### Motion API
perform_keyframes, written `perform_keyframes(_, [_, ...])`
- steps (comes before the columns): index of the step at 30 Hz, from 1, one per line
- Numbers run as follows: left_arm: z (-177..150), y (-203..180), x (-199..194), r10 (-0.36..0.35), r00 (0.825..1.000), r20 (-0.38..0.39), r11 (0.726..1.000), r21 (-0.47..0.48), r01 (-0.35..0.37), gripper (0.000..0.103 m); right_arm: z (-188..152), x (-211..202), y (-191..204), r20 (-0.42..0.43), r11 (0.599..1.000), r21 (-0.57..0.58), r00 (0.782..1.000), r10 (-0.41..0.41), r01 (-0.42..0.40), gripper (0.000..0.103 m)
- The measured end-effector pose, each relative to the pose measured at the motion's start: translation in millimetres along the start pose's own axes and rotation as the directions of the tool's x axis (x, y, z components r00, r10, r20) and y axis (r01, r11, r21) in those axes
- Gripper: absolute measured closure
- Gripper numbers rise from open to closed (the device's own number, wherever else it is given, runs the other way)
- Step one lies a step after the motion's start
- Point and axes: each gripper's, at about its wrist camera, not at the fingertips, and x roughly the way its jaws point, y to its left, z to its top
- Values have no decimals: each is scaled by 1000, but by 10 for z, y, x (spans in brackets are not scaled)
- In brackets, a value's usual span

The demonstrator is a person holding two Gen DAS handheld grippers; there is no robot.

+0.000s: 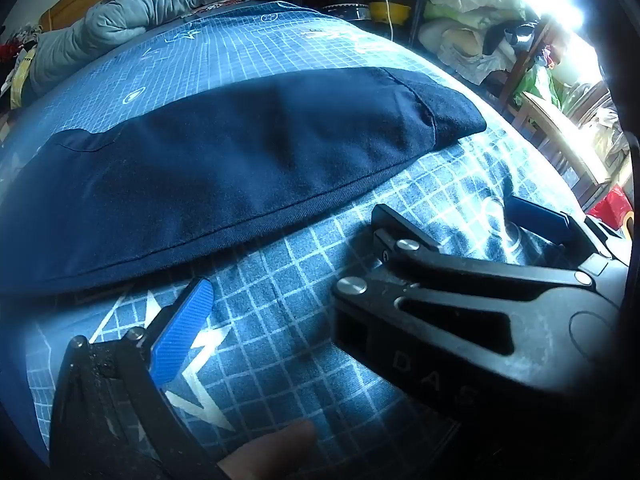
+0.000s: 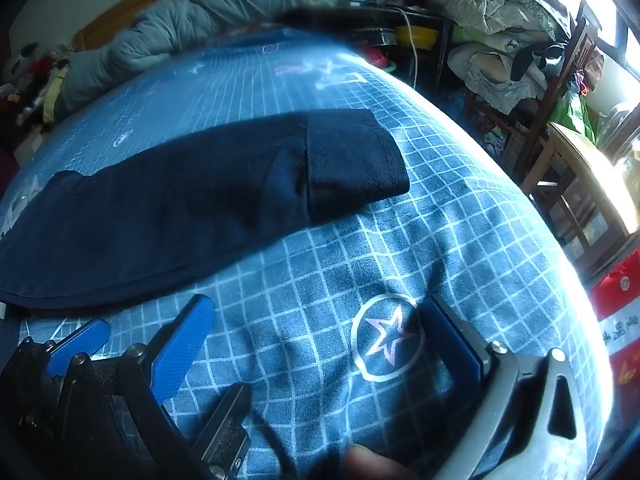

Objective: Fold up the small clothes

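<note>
A dark navy garment [image 1: 240, 168] lies folded in a long strip across the blue grid-patterned bedsheet [image 1: 280, 340], its banded end to the right [image 2: 352, 160]. My left gripper [image 1: 268, 320] hovers over bare sheet just in front of the garment's near edge, open, with nothing between its blue pads [image 1: 184, 332]. My right gripper [image 2: 316, 312] is close beside it on the right, also open and empty, over a star print on the sheet [image 2: 388, 340]. Its black finger and blue pad show in the left wrist view [image 1: 452, 216]. Neither gripper touches the garment.
A grey quilt [image 1: 140, 12] is bunched along the far side of the bed. Past the bed's right edge stand cluttered shelves [image 2: 500, 60], a wooden chair [image 2: 560, 92] and a red item [image 2: 616, 292]. A fingertip [image 1: 276, 448] shows at the bottom.
</note>
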Motion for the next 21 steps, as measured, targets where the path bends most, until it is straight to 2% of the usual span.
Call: perform_keyframes(21, [26,1,-3,3,1000,-7,1000,1,-3,0,25,24,12,3,1000,0,1000,-1,1,0])
